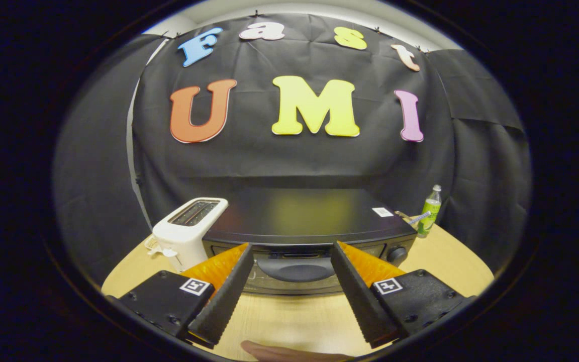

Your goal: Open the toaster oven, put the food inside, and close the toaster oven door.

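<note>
Here the tongs (292, 259) hang spread wide and empty above the table (289, 317), facing the closed toaster oven (309, 226) just ahead. Opening comes first: the next move likely means lowering onto the door handle (297, 269) between the fingertips and pulling.

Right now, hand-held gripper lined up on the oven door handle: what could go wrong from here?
1. The hand-held gripper is open, its fingers on either side of the door handle of the toaster oven. Closing off-centre could slip off the handle.
2. The toaster stands right beside the oven; the near finger could bump it.
3. A fingertip lies on the table below the gripper, where the door may swing down.
</note>
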The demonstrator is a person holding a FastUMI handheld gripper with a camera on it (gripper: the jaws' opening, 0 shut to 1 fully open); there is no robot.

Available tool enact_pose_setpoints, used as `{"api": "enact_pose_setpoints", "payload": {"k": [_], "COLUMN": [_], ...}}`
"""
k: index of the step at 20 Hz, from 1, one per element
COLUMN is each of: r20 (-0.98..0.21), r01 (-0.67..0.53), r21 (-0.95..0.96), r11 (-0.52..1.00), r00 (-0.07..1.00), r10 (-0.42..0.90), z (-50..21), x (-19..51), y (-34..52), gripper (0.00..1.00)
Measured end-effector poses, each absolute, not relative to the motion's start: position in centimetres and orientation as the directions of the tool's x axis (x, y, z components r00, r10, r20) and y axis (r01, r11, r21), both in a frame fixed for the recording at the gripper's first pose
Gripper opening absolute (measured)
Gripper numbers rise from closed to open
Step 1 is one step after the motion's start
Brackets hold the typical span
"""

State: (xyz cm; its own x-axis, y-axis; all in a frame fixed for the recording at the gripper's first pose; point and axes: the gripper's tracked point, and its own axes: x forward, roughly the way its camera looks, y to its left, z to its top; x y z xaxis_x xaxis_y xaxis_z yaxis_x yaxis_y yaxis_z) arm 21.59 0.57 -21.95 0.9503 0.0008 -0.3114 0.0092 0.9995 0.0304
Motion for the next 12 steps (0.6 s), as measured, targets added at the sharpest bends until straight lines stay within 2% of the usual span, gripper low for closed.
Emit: {"api": "enact_pose_setpoints", "payload": {"k": [3, 4, 12], "r20": [-0.338, -0.290, -0.280], "r01": [0.033, 0.026, 0.035], "r21": [0.023, 0.007, 0.007], "r11": [0.999, 1.000, 0.999], "r00": [0.941, 0.957, 0.959], "r10": [-0.023, -0.023, -0.032], "z": [-24.1, -23.3, -24.0], "x": [22.8, 23.1, 22.8], "y": [-0.7, -0.9, -0.8], "gripper": [1.00, 1.00, 1.00]}}
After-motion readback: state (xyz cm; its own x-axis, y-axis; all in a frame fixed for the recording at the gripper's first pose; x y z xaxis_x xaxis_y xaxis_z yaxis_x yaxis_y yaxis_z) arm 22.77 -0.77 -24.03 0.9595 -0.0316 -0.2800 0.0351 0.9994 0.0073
